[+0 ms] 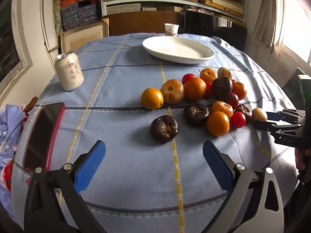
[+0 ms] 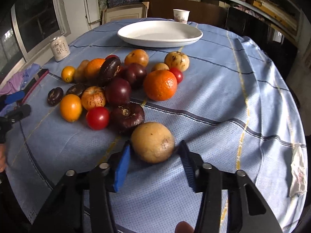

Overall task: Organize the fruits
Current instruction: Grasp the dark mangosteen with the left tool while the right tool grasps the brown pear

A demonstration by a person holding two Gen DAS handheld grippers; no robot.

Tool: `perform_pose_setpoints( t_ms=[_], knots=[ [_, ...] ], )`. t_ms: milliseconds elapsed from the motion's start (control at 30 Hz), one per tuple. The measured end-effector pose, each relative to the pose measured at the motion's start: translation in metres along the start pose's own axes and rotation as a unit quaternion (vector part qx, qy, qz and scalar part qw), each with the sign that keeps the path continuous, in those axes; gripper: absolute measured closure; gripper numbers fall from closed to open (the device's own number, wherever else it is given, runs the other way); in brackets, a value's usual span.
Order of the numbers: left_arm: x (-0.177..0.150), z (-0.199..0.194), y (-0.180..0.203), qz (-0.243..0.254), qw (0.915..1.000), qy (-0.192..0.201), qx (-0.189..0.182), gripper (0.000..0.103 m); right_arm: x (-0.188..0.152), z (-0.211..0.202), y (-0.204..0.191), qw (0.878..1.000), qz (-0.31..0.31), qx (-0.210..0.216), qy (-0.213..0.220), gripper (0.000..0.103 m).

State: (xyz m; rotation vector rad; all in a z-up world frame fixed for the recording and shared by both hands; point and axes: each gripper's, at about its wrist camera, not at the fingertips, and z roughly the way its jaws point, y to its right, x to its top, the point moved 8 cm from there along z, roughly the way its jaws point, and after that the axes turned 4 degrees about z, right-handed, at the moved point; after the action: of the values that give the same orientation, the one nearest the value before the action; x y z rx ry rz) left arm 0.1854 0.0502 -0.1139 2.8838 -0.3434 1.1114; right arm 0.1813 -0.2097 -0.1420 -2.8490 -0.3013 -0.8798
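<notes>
Blue pads of your right gripper point(image 2: 153, 155) clamp tan round fruit point(image 2: 153, 142), nearest edge of fruit pile point(image 2: 116, 85) on blue cloth point(image 2: 223, 101). Your left gripper point(image 1: 154, 165) gapes wide, empty, just short of dark fruit point(image 1: 164, 129). White plate point(image 2: 159, 32) beyond pile, bare; can point(image 1: 69, 70) left of it.

white plate point(image 2: 136, 39), blue striped tablecloth point(image 2: 223, 89), tan fruit point(image 2: 152, 142)

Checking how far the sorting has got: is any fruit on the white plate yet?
No. The white plate lies bare at the far side of the table, while the fruits are all heaped on the blue tablecloth nearer the grippers.
</notes>
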Motion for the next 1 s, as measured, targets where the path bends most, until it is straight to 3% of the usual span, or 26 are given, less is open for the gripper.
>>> perform_pose_setpoints(
  t_ms=[67,200,333,433,500,600,733,867,1000],
  knots=[
    [0.003,0.007,0.001,0.002,1.0000,-0.007,-0.002,0.009,0.000,-0.001,0.000,1.000,0.000,0.000,0.004,0.061],
    [0.009,0.022,0.002,0.003,0.9996,-0.024,-0.014,0.030,-0.002,-0.006,0.005,0.999,0.019,0.021,0.016,0.062],
    [0.014,0.038,-0.001,0.002,0.9991,-0.038,-0.019,0.031,0.002,-0.008,0.010,0.998,0.042,0.046,0.023,0.062],
    [0.016,0.046,0.000,0.005,0.9983,-0.047,-0.034,0.043,0.003,-0.009,0.012,0.997,0.052,0.059,0.024,0.062],
    [0.016,0.051,0.001,0.007,0.9978,-0.051,-0.042,0.043,0.003,-0.010,0.013,0.996,0.057,0.065,0.024,0.062],
    [0.015,0.057,0.004,0.014,0.9969,-0.059,-0.051,0.050,0.002,-0.011,0.014,0.995,0.063,0.069,0.024,0.062],
    [0.014,0.062,0.008,0.031,0.9963,-0.063,-0.051,0.050,0.004,-0.013,0.017,0.995,0.069,0.074,0.023,0.062],
    [0.015,0.062,0.007,0.030,0.9959,-0.061,-0.060,0.063,0.008,-0.017,0.019,0.995,0.069,0.072,0.026,0.062],
    [0.014,0.060,0.008,0.038,0.9956,-0.061,-0.059,0.063,0.016,-0.024,0.024,0.994,0.070,0.072,0.032,0.062]
  ],
)
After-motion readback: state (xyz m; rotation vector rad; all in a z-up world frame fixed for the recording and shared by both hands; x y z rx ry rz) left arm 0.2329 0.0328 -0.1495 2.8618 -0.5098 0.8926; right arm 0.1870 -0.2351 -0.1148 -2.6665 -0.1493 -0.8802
